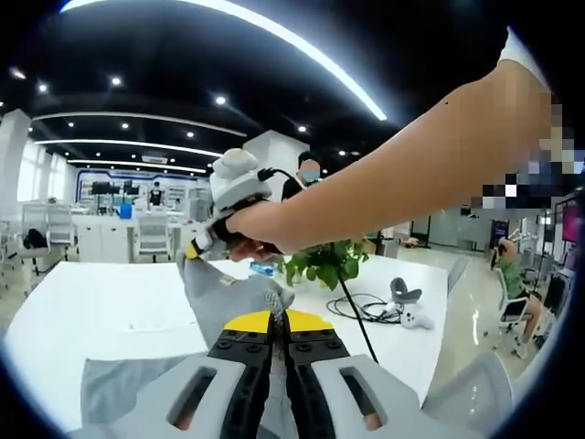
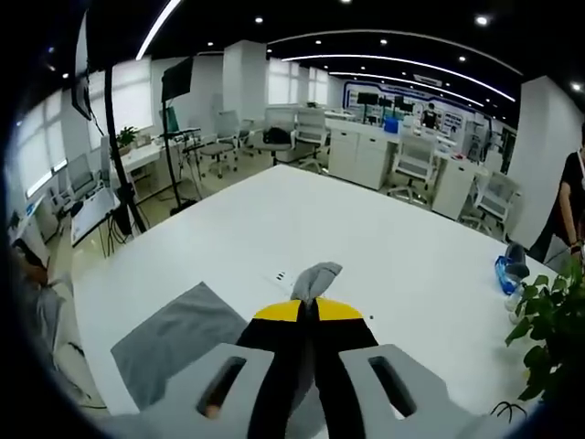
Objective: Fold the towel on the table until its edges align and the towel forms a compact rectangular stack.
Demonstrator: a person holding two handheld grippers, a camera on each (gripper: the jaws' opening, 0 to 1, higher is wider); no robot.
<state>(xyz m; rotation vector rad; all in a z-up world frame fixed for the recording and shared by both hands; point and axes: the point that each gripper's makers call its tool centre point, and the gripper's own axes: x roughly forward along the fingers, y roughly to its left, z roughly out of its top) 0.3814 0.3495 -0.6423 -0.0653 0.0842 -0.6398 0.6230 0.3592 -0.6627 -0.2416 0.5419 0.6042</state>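
The grey towel [image 1: 224, 302] is lifted off the white table [image 1: 101, 311], stretched between both grippers. My left gripper [image 1: 276, 315] is shut on one part of its edge, with cloth bunched just beyond the yellow tips. The right gripper [image 1: 215, 242], held in a person's hand, pinches the towel higher up and further out. In the right gripper view, my right gripper [image 2: 309, 306] is shut on a towel corner that pokes out past its tips. The rest of the towel [image 2: 174, 338] hangs and spreads to the lower left over the table [image 2: 274, 219].
A green potted plant [image 1: 320, 265] stands on the table behind the towel, with a black cable and a white controller [image 1: 409, 313] to its right. The plant [image 2: 548, 320] and a blue object [image 2: 507, 273] sit at the table's right. Office desks and chairs lie beyond.
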